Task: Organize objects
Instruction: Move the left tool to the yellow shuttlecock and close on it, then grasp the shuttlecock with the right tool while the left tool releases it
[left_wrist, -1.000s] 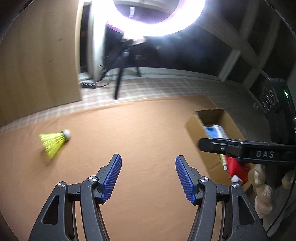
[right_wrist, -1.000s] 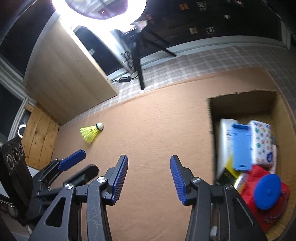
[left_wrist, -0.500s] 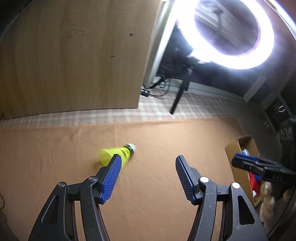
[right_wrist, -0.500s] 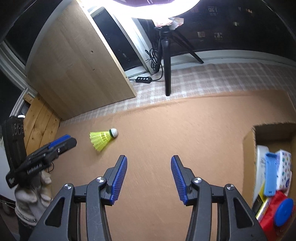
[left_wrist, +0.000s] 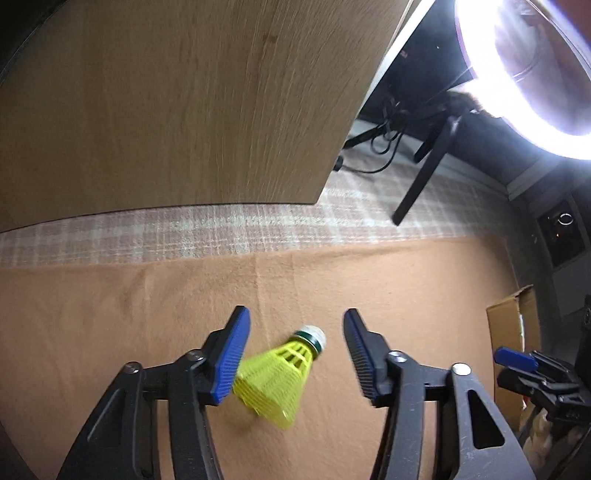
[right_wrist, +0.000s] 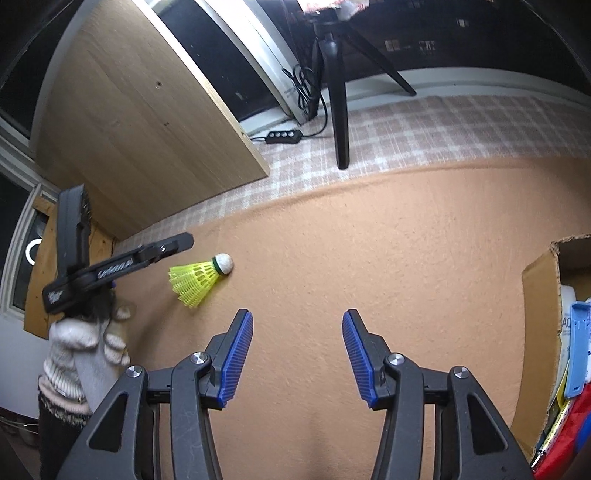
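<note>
Yellow plastic shuttlecock with white cork tip (left_wrist: 280, 373) lying on orange cloth-covered counter (right_wrist: 369, 240) toward its left edge, left hand-held gripper (left_wrist: 293, 354) straddling it, jaws closing, pads not yet pressing, right hand-held gripper (right_wrist: 297, 354) half open and empty, brown cardboard box (right_wrist: 543, 332) of items at right edge

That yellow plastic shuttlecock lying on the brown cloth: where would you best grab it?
Probably across the yellow plastic shuttlecock's ribbed skirt just behind its white cork tip, coming from above. It lies on its side, so both flanks are exposed, and the skirt looks firmest there.
</note>
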